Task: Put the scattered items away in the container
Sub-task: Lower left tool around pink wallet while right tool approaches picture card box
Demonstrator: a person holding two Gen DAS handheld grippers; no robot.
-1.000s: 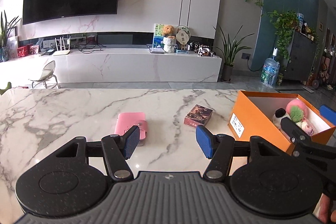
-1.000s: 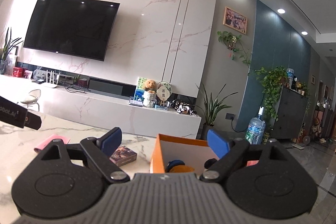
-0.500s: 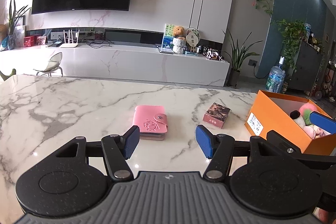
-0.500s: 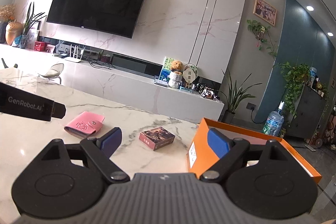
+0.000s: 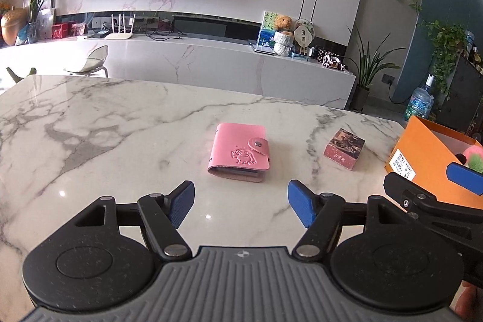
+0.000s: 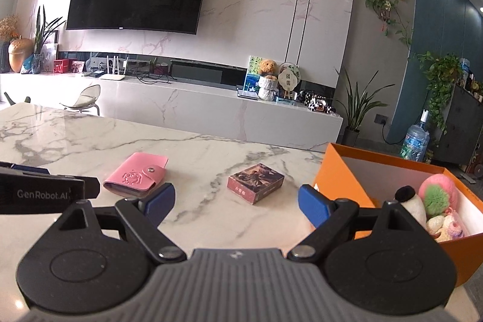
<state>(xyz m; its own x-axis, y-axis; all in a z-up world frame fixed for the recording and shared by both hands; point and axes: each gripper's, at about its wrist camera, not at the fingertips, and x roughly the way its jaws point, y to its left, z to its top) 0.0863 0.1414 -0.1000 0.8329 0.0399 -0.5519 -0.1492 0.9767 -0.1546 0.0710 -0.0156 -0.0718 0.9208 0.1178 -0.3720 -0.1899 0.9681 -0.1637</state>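
Your left hand-held gripper [image 5: 240,204] hovers over the marble tabletop [image 5: 90,135] with its blue pads spread wide and nothing between them. Just beyond its fingertips, a little left of the gap's centre line, lies the pink wallet [image 5: 240,152], flat, snap flap up, spine edge toward you. Taking that wallet as your landmark: the small card box [image 5: 344,148] lies flat to its right, apart from it, and further right again stands the orange container [image 5: 422,141], at the tabletop's edge.

Your right hand-held gripper [image 6: 235,198] is also spread wide and holds nothing. In its view the card box [image 6: 256,182] sits just past the gap between the pads, close to centre. The wallet [image 6: 136,174] lies left of that, just beyond the left pad, and the left tool's black body, lettered "GenRobot.AI", reaches in at the left border beside it. The container [image 6: 335,168] is off to the wallet's far right, its near corner behind your right pad; inside you see soft toys [image 6: 434,195], a pink-and-green pompom one, a white one with a black tip, and small knitted pieces against the near wall.
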